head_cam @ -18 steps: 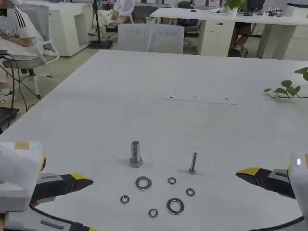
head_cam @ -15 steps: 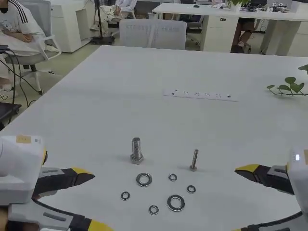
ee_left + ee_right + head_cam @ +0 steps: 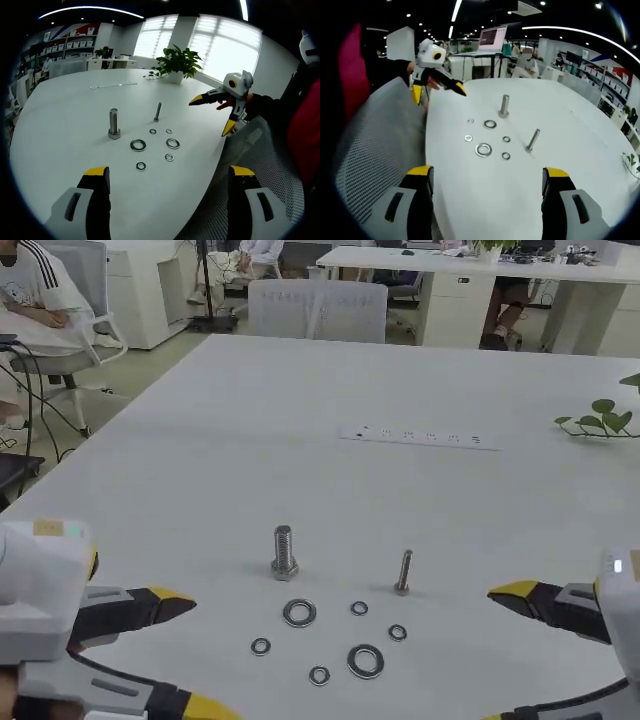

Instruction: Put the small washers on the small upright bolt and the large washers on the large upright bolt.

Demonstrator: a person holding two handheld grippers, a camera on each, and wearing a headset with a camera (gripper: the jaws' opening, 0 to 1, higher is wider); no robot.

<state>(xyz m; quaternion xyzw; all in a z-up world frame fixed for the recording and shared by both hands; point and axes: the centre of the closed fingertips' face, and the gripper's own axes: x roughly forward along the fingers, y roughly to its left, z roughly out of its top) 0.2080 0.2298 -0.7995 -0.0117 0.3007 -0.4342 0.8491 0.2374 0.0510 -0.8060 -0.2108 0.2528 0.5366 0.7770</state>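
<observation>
The large bolt (image 3: 283, 552) and the thin small bolt (image 3: 403, 572) stand upright on the white table (image 3: 300, 440). In front of them lie two large washers (image 3: 298, 613) (image 3: 365, 661) and several small washers (image 3: 260, 646), all loose and flat. My left gripper (image 3: 195, 655) hovers open at the near left edge, apart from the washers. My right gripper (image 3: 510, 655) is open at the near right. The left gripper view has the large bolt (image 3: 114, 124), small bolt (image 3: 158, 112) and washers (image 3: 138, 145) ahead of its open jaws. The right gripper view has the large bolt (image 3: 504, 106) and small bolt (image 3: 533, 140).
A white power strip (image 3: 415, 437) lies mid-table beyond the bolts. A leafy plant (image 3: 600, 420) sits at the right edge. A grey chair (image 3: 318, 310) stands at the far side, with desks and seated people behind it. A mesh chair back (image 3: 375, 150) is beside the table.
The head camera has tilted a little, shifting the whole picture. Bolts, washers and both grippers keep their places.
</observation>
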